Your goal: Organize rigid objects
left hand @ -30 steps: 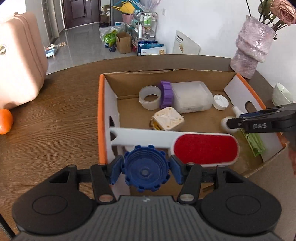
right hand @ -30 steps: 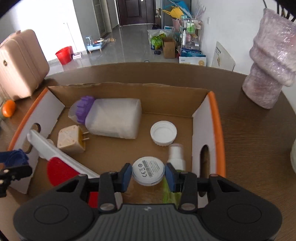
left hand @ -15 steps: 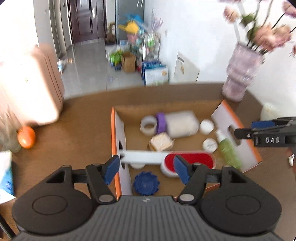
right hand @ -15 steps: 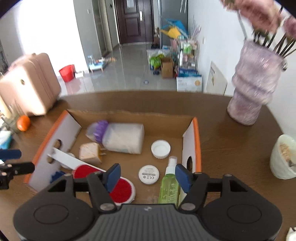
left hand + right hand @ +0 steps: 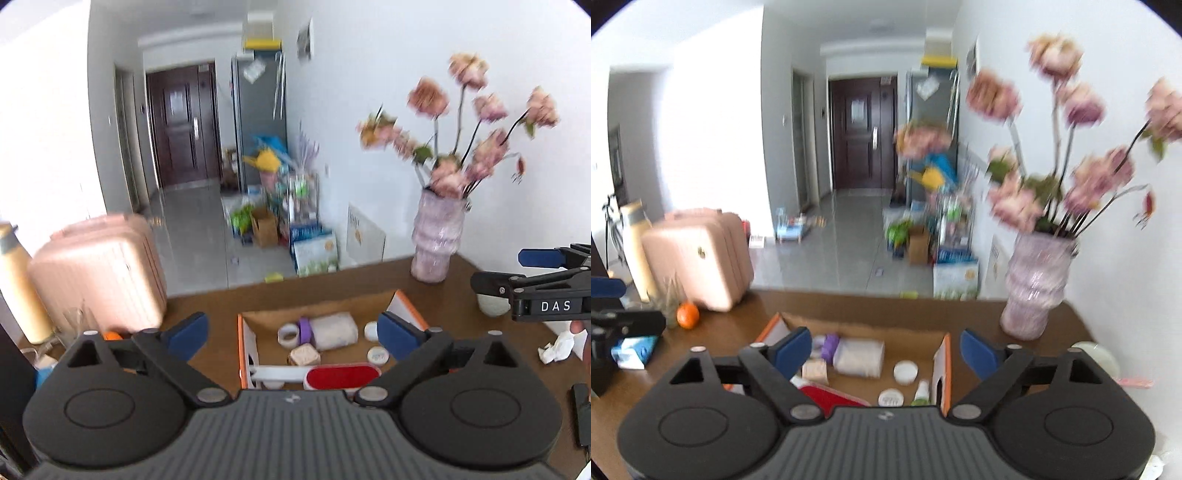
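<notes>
Now that both tools have let go and pulled back high, the left gripper (image 5: 291,334) and right gripper (image 5: 884,349) gape empty, while the cardboard box (image 5: 369,304), low in the frame, holds the items; sorting looks probably finished, though blur hides detail.

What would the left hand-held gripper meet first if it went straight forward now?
Probably the cardboard box: the open left hand-held gripper points over its contents, near the purple-capped jar. Depth is unclear, so it might pass above them.
</notes>
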`<action>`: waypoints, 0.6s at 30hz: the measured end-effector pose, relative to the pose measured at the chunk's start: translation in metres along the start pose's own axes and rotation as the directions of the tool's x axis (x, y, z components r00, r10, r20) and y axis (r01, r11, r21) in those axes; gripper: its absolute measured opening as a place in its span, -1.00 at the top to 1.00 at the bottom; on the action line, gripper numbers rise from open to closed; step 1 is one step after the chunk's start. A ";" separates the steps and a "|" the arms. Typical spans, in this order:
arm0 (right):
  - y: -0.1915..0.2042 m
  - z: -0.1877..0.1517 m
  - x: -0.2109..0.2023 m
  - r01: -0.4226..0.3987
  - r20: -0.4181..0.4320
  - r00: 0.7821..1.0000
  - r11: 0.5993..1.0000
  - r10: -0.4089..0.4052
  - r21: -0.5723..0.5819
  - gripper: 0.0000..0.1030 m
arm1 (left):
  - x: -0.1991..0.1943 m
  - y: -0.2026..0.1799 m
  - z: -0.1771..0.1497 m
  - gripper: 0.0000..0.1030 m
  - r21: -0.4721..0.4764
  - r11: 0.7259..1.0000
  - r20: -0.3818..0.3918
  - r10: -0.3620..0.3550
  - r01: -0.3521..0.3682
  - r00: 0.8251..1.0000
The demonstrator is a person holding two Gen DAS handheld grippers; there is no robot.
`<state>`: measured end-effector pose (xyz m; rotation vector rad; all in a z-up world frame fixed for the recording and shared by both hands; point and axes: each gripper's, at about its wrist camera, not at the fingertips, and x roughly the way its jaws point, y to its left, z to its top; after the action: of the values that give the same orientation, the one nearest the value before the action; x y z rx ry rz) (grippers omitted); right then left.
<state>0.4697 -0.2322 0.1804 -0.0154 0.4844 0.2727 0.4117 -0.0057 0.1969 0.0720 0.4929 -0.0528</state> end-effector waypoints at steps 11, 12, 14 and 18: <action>0.005 -0.040 -0.087 0.059 0.346 0.936 0.998 -0.057 0.003 -1.00 | -0.072 -0.027 -0.034 -1.00 -0.006 1.000 0.331 0.030 -0.030 0.943; 0.006 -0.046 -0.094 0.063 0.375 0.925 0.998 -0.056 -0.006 -1.00 | -0.075 -0.029 -0.037 -1.00 -0.005 1.000 0.353 0.027 -0.027 0.935; 0.010 -0.054 -0.103 0.065 0.411 0.910 0.998 -0.050 -0.024 -1.00 | -0.079 -0.033 -0.042 -1.00 0.004 0.999 0.386 0.030 -0.034 0.922; 0.020 -0.066 -0.113 0.080 0.442 0.895 0.996 -0.052 -0.045 -1.00 | -0.079 -0.034 -0.046 -1.00 -0.007 1.000 0.389 0.027 -0.027 0.921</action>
<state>0.3382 -0.2472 0.1749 -0.0298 0.0213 0.2153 0.3178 -0.0334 0.1921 0.0645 0.0921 -0.0384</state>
